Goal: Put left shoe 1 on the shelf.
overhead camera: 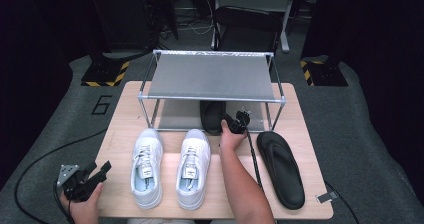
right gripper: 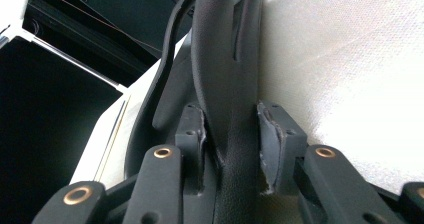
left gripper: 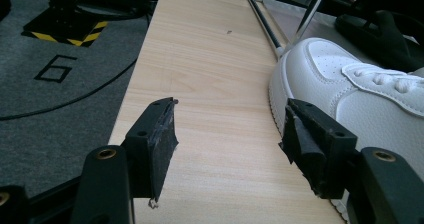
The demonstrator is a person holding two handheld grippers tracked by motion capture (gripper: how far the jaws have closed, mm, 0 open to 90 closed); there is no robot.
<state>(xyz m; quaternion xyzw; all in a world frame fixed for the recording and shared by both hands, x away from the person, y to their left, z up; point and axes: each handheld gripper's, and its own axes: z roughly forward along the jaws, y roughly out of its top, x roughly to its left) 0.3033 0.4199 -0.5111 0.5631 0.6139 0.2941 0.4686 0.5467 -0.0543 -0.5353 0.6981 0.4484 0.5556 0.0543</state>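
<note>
A black flip-flop [overhead camera: 212, 116] lies on the lower level of a metal shoe rack [overhead camera: 210, 76], and my right gripper [overhead camera: 231, 121] reaches in to it from the front. In the right gripper view the jaws [right gripper: 231, 129] stand on either side of that flip-flop [right gripper: 225, 59], with the pads pressing its edge. Its mate [overhead camera: 281, 166] lies flat on the table at the right. My left gripper [overhead camera: 100, 168] rests at the table's front left corner, open, with nothing between its jaws [left gripper: 227, 129].
Two white sneakers [overhead camera: 146, 166] [overhead camera: 194, 166] stand side by side in front of the rack, toes toward it. The left sneaker [left gripper: 350, 94] sits just right of my left gripper's jaws. The wooden table [overhead camera: 120, 129] has bare space at its left. Cables trail over the grey floor.
</note>
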